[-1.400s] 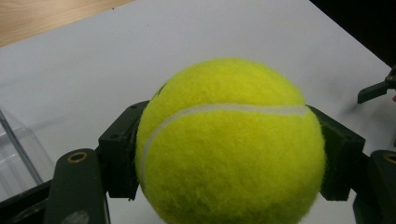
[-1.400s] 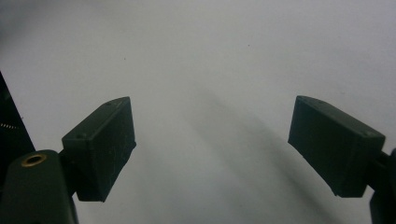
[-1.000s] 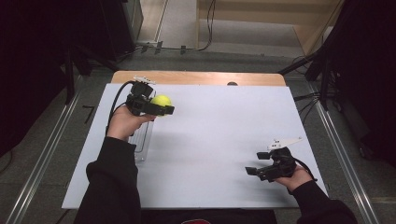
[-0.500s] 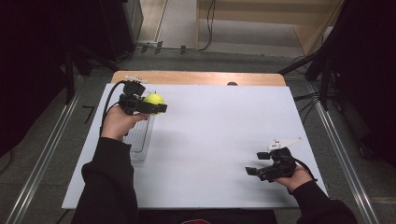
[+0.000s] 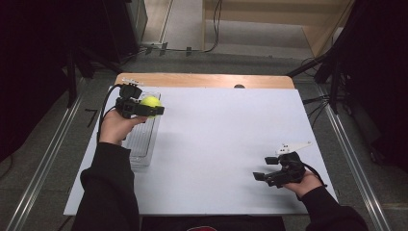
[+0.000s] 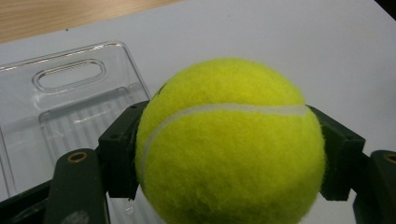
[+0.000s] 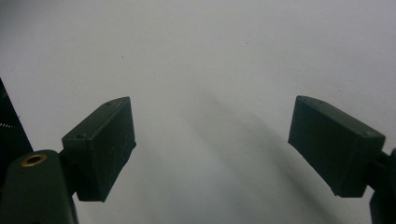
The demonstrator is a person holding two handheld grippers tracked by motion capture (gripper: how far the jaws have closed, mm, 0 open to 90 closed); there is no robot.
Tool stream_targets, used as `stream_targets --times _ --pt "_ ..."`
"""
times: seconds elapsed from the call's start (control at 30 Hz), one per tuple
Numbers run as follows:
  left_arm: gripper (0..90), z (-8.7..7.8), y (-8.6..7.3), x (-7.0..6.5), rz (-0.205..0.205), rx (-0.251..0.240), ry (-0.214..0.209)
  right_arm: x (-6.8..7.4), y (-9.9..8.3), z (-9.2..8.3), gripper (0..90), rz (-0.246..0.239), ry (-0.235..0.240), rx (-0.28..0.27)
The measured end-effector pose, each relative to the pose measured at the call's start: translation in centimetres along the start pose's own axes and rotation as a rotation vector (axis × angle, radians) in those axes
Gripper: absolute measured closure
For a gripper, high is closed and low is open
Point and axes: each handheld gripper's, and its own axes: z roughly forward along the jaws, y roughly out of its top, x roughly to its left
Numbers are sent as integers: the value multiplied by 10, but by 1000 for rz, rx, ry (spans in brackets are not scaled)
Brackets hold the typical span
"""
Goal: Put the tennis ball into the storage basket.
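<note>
The left gripper pinches a fuzzy yellow-green tennis ball with a white seam, one black jaw pressed against each side of it. Beyond and below those jaws lies a clear ribbed plastic tray with a slot handle, the ball apparently raised over its near end, though the gap is hard to judge. The right gripper has its jaws spread wide, with bare white table sheet between them.
</note>
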Motion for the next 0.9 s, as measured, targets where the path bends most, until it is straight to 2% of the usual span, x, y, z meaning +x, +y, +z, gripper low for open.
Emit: stream_targets --times 0.37,0.63,0.9 --pt "266 0 -6 13 -38 5 62 1 0 1 127 -5 -3 2" --pt "266 0 -7 18 -74 -22 110 0 0 1 127 -4 -3 3" --pt "265 7 -11 24 -104 -29 154 -1 1 2 127 -1 8 -2"
